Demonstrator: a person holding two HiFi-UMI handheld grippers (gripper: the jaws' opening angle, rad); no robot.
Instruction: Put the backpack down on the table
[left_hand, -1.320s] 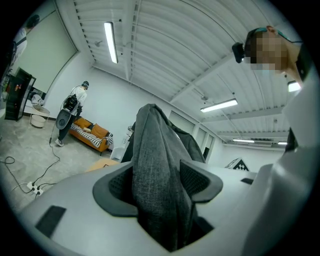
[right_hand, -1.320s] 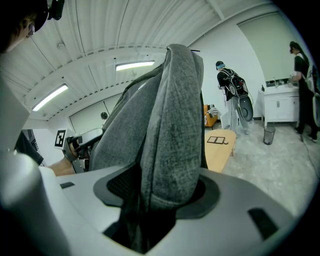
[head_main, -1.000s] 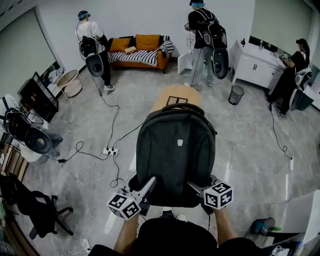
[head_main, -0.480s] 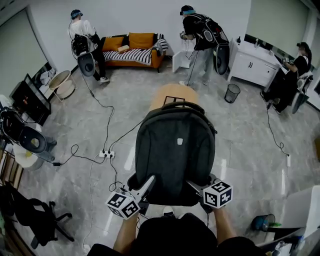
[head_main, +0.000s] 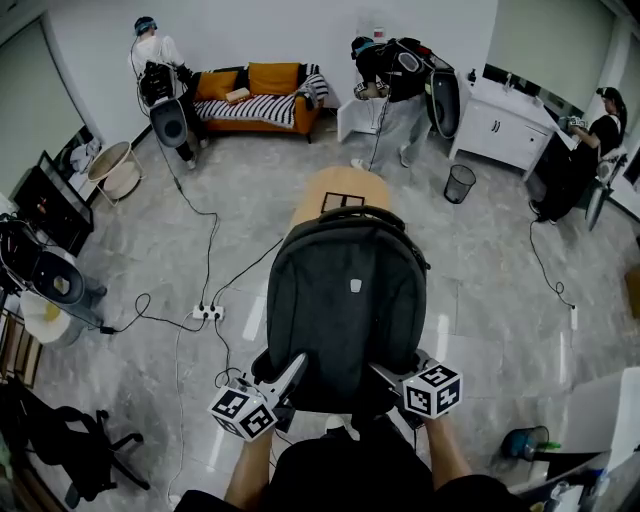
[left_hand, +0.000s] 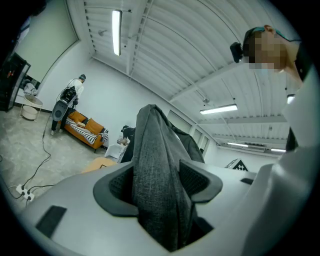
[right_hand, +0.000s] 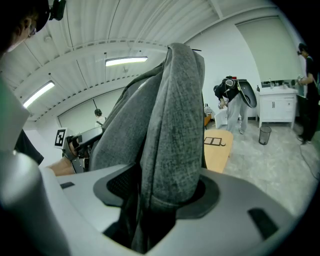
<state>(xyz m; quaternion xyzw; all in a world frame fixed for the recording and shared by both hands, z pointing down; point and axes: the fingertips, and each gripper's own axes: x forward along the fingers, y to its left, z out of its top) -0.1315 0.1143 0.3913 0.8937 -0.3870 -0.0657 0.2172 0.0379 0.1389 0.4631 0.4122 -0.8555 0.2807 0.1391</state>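
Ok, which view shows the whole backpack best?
The head view: the backpack shows nearly whole, its front facing the camera, with the wooden table partly hidden behind it. The left gripper view and the right gripper view each show only a grey fold of it pinched between the jaws.

I see backpack (head_main: 348, 300) in matt dk-grey woven cloth, fine flecked weave up close, my left gripper (left_hand: 157, 184) and right gripper (right_hand: 162, 189) w/ smooth matt grey plastic shells, black dimpled pads (left_hand: 191, 179), table (head_main: 340, 188) pale smooth wood, floor (head_main: 480, 270) glossy grey stone-look tile
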